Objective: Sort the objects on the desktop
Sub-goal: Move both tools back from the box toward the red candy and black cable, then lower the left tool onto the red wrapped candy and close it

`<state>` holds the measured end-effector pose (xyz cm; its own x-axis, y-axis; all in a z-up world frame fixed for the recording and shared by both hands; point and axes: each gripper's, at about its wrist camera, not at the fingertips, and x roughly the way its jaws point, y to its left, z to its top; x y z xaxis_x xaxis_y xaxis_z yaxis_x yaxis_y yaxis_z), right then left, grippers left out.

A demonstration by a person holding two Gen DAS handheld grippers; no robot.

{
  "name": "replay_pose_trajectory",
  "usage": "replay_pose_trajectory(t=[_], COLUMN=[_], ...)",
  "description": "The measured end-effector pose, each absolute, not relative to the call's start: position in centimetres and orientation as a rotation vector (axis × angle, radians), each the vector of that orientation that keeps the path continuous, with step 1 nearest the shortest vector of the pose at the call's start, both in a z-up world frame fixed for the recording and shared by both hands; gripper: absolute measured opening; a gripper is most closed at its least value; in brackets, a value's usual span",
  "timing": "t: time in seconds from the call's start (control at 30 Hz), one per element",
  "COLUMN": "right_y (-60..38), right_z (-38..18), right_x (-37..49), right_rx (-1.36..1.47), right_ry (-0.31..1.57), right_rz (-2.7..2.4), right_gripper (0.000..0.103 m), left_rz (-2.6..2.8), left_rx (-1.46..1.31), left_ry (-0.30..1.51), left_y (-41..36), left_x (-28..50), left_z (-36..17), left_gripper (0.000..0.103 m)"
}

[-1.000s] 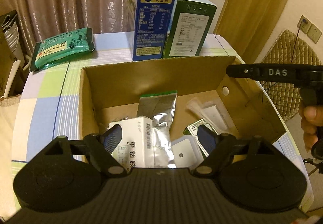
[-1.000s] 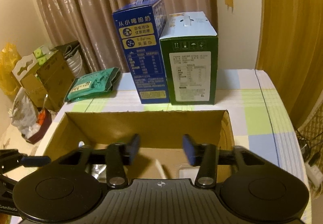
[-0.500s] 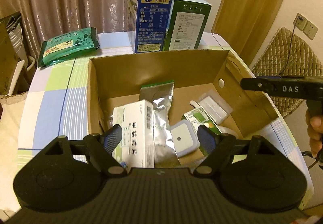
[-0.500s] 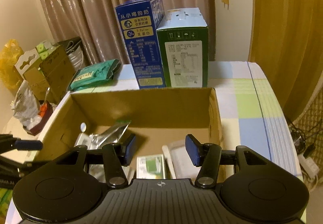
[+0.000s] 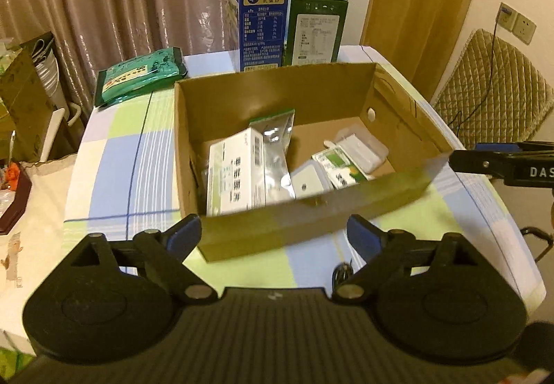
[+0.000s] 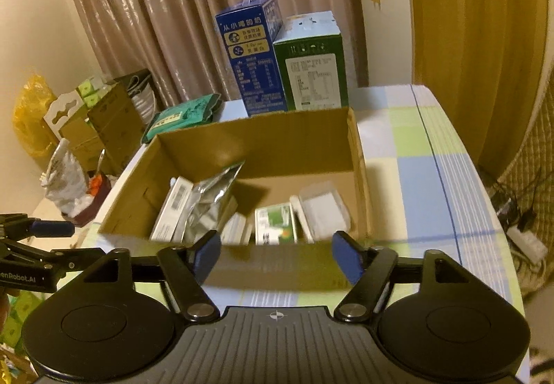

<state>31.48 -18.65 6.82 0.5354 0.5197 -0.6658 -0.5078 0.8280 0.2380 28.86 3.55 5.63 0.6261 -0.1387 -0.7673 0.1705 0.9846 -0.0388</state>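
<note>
1. Over the near edge of the table, both hand-held tools have pulled back from the cardboard box (image 5: 277,96). A second ago their fingers hung over its inside; now they sit short of its near wall.
2. The left gripper (image 5: 275,235) holds nothing, and its jaws are opening wide, with only the box's near wall showing between the blue pads.
3. The right gripper (image 6: 275,257) is likewise empty, jaws opening. It hovers just in front of the same near wall, towards the box's right corner.
4. I take that to mean a drop has just been finished and both hands are free for the next item.
5. Inside the box lie a white medicine carton (image 5: 237,172) and a silver foil pouch (image 5: 275,145) by the left wall, then a small white case (image 5: 310,181), a green-and-white packet (image 5: 341,169) and a clear plastic case (image 5: 360,148) towards the right wall.
6. Beyond the box, a green packet (image 5: 142,76) lies at the table's far left corner, well apart from both grippers.
7. A blue carton (image 5: 258,10) and a green carton (image 5: 313,29) stand upright along the far edge, just behind the box.
</note>
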Motion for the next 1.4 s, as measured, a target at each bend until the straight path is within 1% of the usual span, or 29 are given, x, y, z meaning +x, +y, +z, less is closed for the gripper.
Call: replay_pose_trajectory(t=[0.13, 0.3, 0.4, 0.93, 1.17, 1.4], right_y=[-19.6, -21.4, -21.9, -24.2, -24.7, -25.1], right_z=[6.5, 6.7, 6.7, 3.7, 2.9, 2.2], right_x=[29.3, 26.6, 24.8, 18.3, 17.1, 16.2], right_rx=[0.034, 0.124, 0.140, 0.252, 0.234, 0.209], right_ry=[0.819, 0.830, 0.821, 0.878, 0.881, 0.889], right_rz=[0.607, 0.583, 0.584, 0.572, 0.553, 0.511], right_gripper=[0.080, 0.095, 0.101, 0.101, 0.101, 0.101], left_rz=[-0.166, -0.142, -0.127, -0.107, -0.165, -0.215], left_rx=[0.037, 0.025, 0.034, 0.079, 0.089, 0.063], left_ry=[0.874, 0.856, 0.857, 0.890, 0.880, 0.887], left_y=[3.6, 3.9, 3.8, 2.3, 1.1, 0.9], left_x=[26.5, 23.7, 21.9, 13.5, 12.3, 13.2], left_z=[5.9, 6.1, 5.7, 3.6, 2.8, 0.3], left_gripper=[0.093, 0.099, 0.102, 0.102, 0.102, 0.102])
